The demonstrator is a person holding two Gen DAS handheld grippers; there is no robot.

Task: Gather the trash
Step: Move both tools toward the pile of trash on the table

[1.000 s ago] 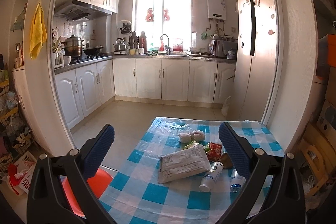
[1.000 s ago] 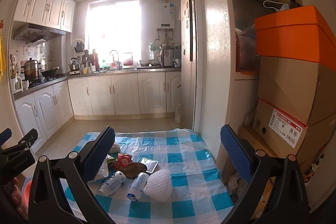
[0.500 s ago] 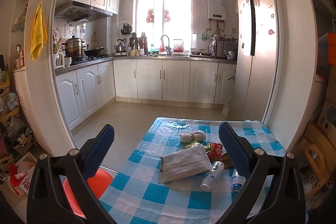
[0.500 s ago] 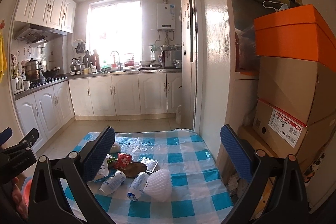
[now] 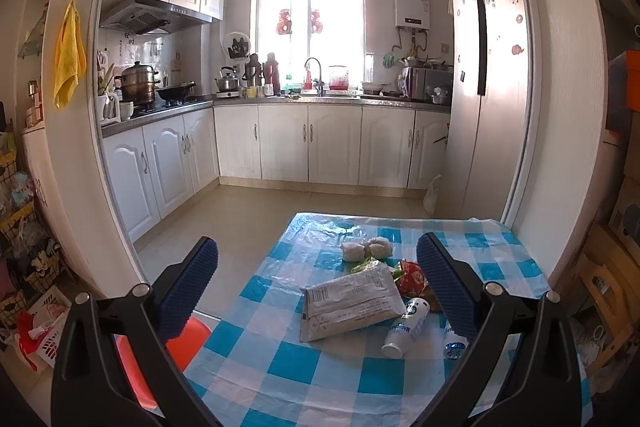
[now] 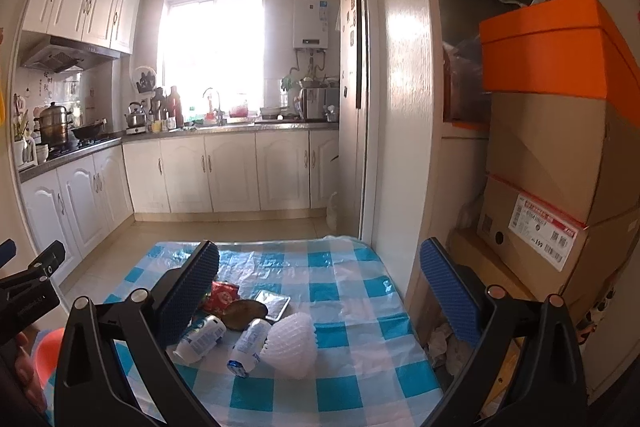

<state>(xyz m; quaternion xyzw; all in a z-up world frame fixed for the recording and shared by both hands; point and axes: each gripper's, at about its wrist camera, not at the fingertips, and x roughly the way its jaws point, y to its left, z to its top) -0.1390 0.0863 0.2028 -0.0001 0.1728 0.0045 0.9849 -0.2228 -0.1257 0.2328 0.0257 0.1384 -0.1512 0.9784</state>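
Trash lies on a table with a blue-and-white checked cloth (image 5: 288, 367). A flat white plastic package (image 5: 352, 303) lies in the middle, with two crumpled tissue balls (image 5: 366, 250) behind it, a red wrapper (image 5: 412, 273) and a small white bottle (image 5: 406, 327) to its right. The right wrist view shows two white bottles (image 6: 200, 339) (image 6: 248, 347), a white foam fruit net (image 6: 294, 345), the red wrapper (image 6: 222, 297), a brown scrap (image 6: 244, 313) and a silvery packet (image 6: 274, 305). My left gripper (image 5: 318, 279) and right gripper (image 6: 320, 285) are open, empty, above the table's near side.
An orange-red bin (image 5: 176, 351) stands on the floor left of the table. Stacked cardboard boxes (image 6: 552, 187) and an orange box (image 6: 556, 51) crowd the right. White kitchen cabinets (image 5: 312, 147) and a tall fridge (image 5: 484, 87) lie beyond open floor.
Both views have shifted very slightly; the trash on the table has not moved. Both grippers stay open.
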